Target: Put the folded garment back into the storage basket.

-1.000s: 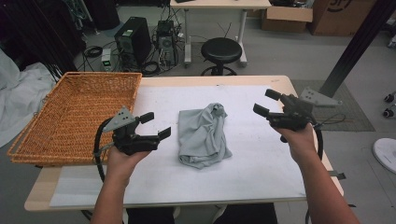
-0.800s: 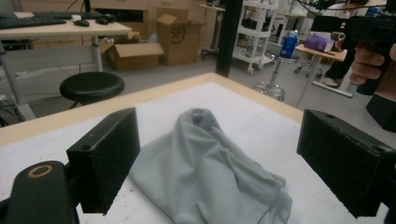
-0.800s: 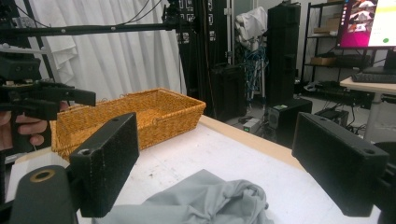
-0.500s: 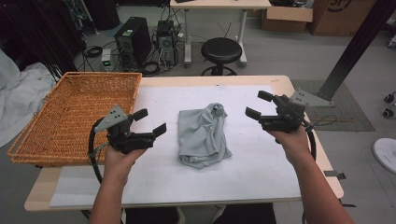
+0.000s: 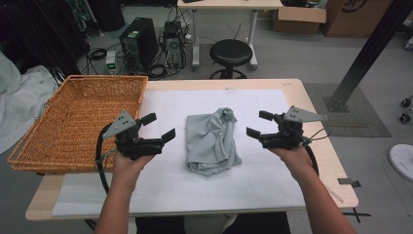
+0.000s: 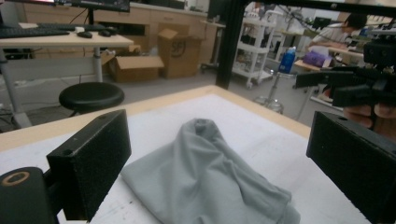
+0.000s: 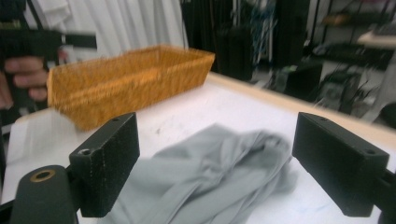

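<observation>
- Grey cloth (image 5: 213, 141): lying crumpled, with a raised peak at its far end, on the white sheet (image 5: 160, 190) covering the counter (image 5: 319, 136), between the two grippers.
- Left gripper (image 5: 158, 127): hovering just beside the cloth's left edge, apart from it; its jaws, having just been opening, are standing spread with nothing between them.
- Right gripper (image 5: 259, 124): hovering near the cloth's right edge, jaws spread and empty.
- Wicker basket (image 5: 73, 122): sitting at the counter's left end.
</observation>
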`<move>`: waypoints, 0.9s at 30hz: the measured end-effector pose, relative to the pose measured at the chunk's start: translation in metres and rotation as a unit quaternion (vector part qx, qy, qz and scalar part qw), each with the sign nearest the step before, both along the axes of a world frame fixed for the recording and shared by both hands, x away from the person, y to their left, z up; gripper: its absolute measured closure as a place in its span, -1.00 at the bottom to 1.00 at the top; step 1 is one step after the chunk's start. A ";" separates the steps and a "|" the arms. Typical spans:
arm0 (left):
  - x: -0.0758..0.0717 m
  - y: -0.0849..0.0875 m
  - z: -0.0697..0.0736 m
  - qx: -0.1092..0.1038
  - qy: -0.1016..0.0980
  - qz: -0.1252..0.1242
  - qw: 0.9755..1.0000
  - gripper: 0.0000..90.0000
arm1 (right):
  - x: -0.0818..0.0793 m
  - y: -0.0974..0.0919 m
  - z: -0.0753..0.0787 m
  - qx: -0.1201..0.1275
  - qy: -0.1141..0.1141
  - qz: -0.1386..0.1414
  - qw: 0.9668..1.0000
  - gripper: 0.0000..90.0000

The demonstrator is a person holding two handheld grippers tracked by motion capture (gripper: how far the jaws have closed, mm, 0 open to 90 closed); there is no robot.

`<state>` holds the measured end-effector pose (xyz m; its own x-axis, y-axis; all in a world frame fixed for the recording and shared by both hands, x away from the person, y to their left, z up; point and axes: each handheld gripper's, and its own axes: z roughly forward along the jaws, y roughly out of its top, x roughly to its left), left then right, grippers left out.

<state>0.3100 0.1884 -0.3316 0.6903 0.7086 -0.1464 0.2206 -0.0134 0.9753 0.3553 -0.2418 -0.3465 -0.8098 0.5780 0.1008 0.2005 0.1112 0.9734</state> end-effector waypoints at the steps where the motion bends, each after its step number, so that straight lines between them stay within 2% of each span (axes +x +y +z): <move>1: 0.000 -0.001 0.000 0.003 0.000 0.002 1.000 -0.85 | 0.001 0.003 -0.006 -0.001 0.014 0.009 1.000 -0.68; 5: -0.002 -0.003 -0.003 0.007 0.000 0.000 1.000 -0.84 | 0.002 0.021 -0.032 -0.021 0.059 0.036 0.997 -0.60; 7: -0.005 -0.003 -0.006 0.007 0.001 0.000 1.000 -0.84 | 0.002 0.036 -0.047 -0.043 0.074 0.049 0.995 -0.52; 9: -0.007 -0.002 -0.007 0.006 0.000 -0.001 1.000 -0.84 | 0.001 0.045 -0.058 -0.049 0.081 0.055 0.994 -0.43; 13: -0.012 0.002 -0.007 0.007 -0.008 0.004 1.000 -0.85 | 0.005 0.056 -0.076 -0.046 0.110 0.054 0.991 -0.38; 15: -0.014 0.004 -0.008 0.008 -0.008 0.009 1.000 -0.85 | 0.005 0.059 -0.082 -0.055 0.113 0.052 0.991 -0.38; 17: -0.014 0.006 -0.009 0.005 -0.005 0.009 1.000 -0.85 | 0.004 0.060 -0.085 -0.063 0.106 0.046 0.991 -0.34; 18: -0.013 0.006 -0.010 0.006 -0.004 0.009 1.000 -0.85 | 0.004 0.060 -0.085 -0.059 0.107 0.054 0.991 -0.26; 21: -0.013 0.006 -0.011 0.003 -0.002 0.010 1.000 -0.85 | 0.003 0.063 -0.087 -0.069 0.103 0.072 0.990 -0.14; 24: -0.013 0.005 -0.013 0.009 0.001 0.008 1.000 -0.85 | 0.004 0.067 -0.092 -0.080 0.115 0.086 0.986 0.01; 27: -0.012 0.005 -0.014 0.011 0.004 0.006 1.000 -0.85 | 0.007 0.069 -0.096 -0.100 0.125 0.100 0.982 0.30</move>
